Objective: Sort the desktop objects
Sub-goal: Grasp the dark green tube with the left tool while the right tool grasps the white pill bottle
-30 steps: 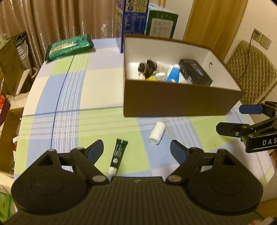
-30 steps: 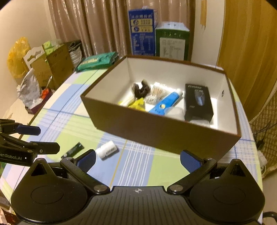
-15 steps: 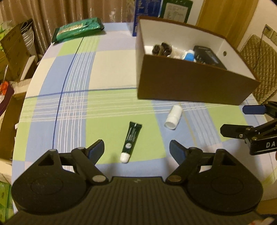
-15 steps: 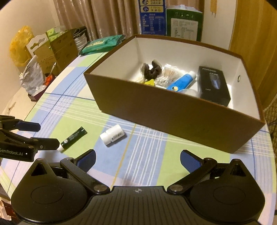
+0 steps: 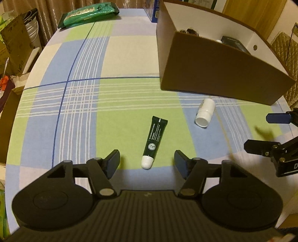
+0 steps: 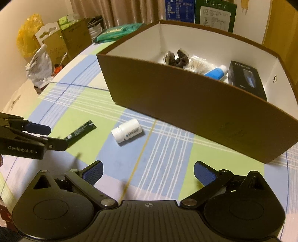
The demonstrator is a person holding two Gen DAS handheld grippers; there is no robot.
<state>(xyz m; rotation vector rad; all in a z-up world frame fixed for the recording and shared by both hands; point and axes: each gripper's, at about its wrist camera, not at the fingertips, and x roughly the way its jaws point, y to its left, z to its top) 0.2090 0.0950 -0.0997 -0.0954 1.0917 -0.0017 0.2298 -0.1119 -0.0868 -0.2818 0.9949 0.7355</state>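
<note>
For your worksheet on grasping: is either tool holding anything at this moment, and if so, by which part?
Nothing is held. The left tool is closing around the green tube's white cap without touching it; the right tool stands open over bare cloth.

The left gripper (image 5: 147, 162) hangs low over the checked tablecloth (image 5: 78, 104), its jaws closing with the white cap of a dark green tube (image 5: 155, 138) lying between them, pads not touching it; a small white bottle (image 5: 204, 112) lies on its side just right of the tube, near the brown cardboard box (image 5: 219, 74); the right gripper (image 5: 260, 132) enters at the right edge, jaws apart; a green packet (image 5: 87, 14) lies at the far edge.
</note>
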